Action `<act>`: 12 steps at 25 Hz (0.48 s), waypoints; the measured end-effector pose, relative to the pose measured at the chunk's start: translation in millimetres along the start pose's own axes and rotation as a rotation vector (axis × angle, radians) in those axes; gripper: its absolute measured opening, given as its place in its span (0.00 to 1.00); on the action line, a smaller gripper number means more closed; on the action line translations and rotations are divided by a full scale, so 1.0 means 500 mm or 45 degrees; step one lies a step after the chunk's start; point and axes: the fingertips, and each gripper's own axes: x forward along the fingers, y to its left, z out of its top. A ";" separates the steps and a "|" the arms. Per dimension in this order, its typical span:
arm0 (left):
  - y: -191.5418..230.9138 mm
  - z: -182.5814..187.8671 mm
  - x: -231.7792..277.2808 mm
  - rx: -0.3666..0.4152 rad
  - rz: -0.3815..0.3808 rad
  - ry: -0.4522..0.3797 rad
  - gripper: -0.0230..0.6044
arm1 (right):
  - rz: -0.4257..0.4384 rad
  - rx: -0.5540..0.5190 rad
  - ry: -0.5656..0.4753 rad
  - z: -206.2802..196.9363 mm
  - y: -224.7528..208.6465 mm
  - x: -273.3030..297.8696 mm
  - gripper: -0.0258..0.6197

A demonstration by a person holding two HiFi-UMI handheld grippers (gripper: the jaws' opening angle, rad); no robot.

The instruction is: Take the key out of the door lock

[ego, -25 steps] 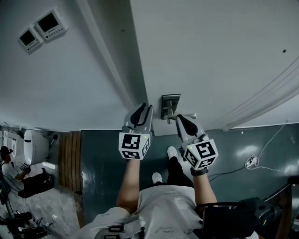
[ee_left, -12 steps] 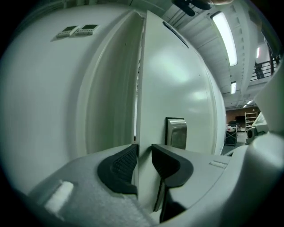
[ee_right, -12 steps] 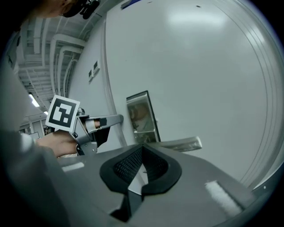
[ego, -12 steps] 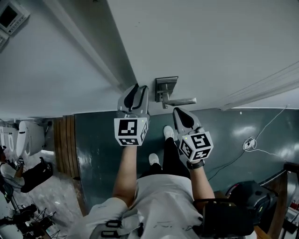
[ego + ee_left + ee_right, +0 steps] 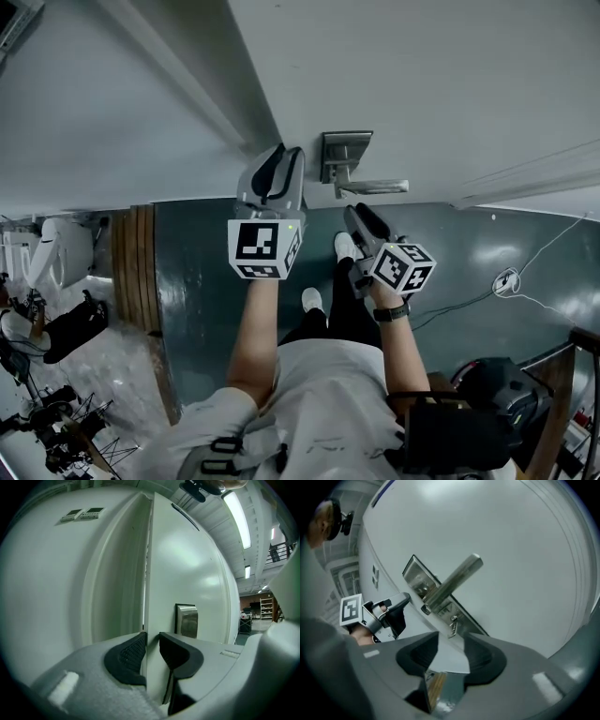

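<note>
Just ahead of the right gripper (image 5: 451,651), whose empty jaws are opening, one small silvery key (image 5: 453,626) sits in the single lock plate (image 5: 415,576) below one lever (image 5: 452,583). The left gripper (image 5: 152,645) is closing on nothing.

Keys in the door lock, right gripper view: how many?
1. A small silver metal key sticks out of the steel lock plate, below the silver lever handle. None visible elsewhere.
</note>
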 end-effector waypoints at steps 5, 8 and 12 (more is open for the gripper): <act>-0.001 0.002 -0.004 -0.003 0.008 -0.011 0.19 | 0.204 0.392 -0.109 -0.002 -0.011 0.032 0.42; -0.001 0.002 -0.003 -0.003 0.007 -0.009 0.19 | 0.310 0.596 -0.188 0.008 -0.030 0.053 0.42; -0.001 0.004 -0.003 0.005 0.011 -0.011 0.19 | 0.364 0.849 -0.252 0.004 -0.038 0.081 0.42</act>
